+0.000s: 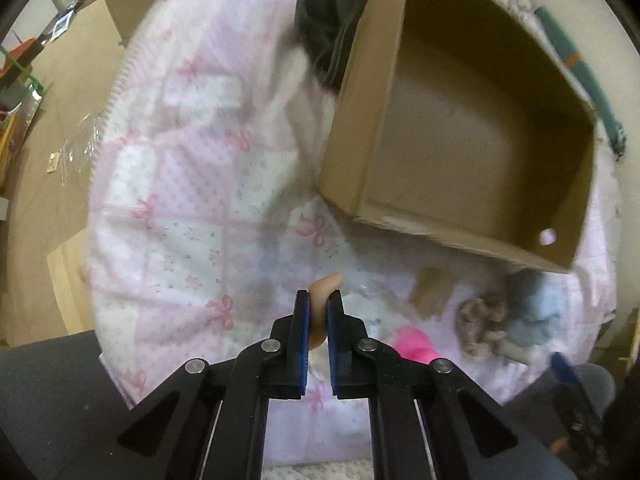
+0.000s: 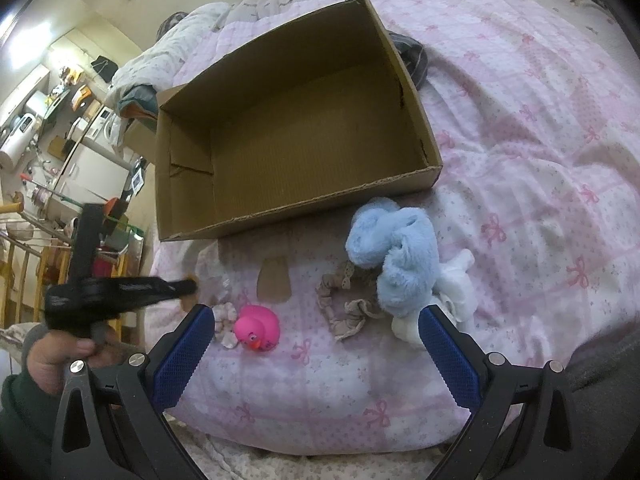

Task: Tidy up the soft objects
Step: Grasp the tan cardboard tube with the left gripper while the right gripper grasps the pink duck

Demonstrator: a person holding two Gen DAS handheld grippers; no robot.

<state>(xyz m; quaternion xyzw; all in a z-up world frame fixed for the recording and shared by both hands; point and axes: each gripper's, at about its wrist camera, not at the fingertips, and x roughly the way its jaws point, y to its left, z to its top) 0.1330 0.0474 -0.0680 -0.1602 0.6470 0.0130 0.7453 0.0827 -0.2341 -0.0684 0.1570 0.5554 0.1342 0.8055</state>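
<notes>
My left gripper [image 1: 319, 300] is shut on a small peach soft object [image 1: 327, 286], which pokes out above the blue pads over the pink quilt. In the right wrist view that gripper [image 2: 186, 288] reaches in from the left, held by a person's hand [image 2: 60, 356]. My right gripper [image 2: 316, 316] is open above the quilt with nothing between its fingers. Ahead of it lie a pink rubber duck [image 2: 256, 326], a beige scrunchie [image 2: 348, 308], a fluffy blue plush [image 2: 394, 256] and a white soft item [image 2: 456, 284]. An open cardboard box [image 2: 184, 184] stands behind them with nothing inside.
A flat cardboard scrap [image 2: 274, 280] lies between the duck and the box. A dark garment [image 1: 324, 28] sits against the box's far side. The quilt [image 2: 540, 160] covers a bed, and cluttered shelves [image 2: 60, 120] stand beyond its left edge.
</notes>
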